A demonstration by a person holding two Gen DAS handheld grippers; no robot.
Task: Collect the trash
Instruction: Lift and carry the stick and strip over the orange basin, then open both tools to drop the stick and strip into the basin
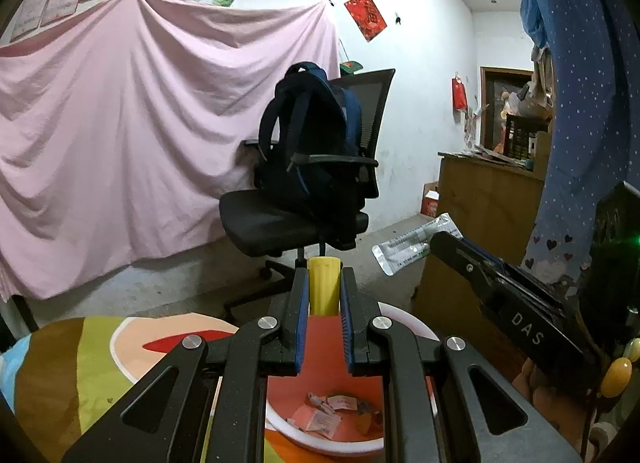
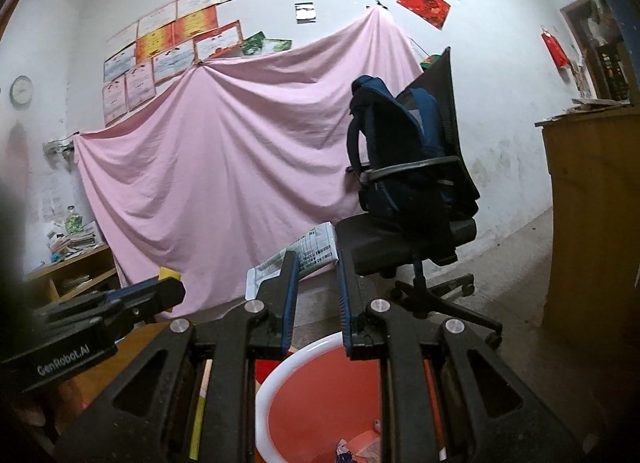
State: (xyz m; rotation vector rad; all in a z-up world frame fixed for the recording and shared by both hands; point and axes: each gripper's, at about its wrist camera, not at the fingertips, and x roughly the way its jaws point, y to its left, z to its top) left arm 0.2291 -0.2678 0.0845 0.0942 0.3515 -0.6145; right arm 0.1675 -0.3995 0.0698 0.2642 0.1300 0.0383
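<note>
Trash rides both fingers: our left gripper [image 1: 324,295] pinches a yellow plastic tube [image 1: 323,283], our right gripper [image 2: 318,283] a crinkled foil sachet [image 2: 304,259]; we centre each above the orange white-rimmed bin [image 1: 320,443] before releasing.

I see the bin [image 1: 276,419] right below both hand-held grippers, scraps [image 1: 332,411] lying in its bottom. Left hand-held gripper [image 1: 324,291] has a tube [image 1: 324,283] between its fingers; right hand-held gripper [image 2: 318,283] has a packet [image 2: 304,259], above the bin. Chair [image 1: 288,219] beyond, backpack [image 1: 308,135] on its seat, sheet [image 1: 120,135] on the wall behind. Cabinet [image 1: 484,195] right of the chair.
</note>
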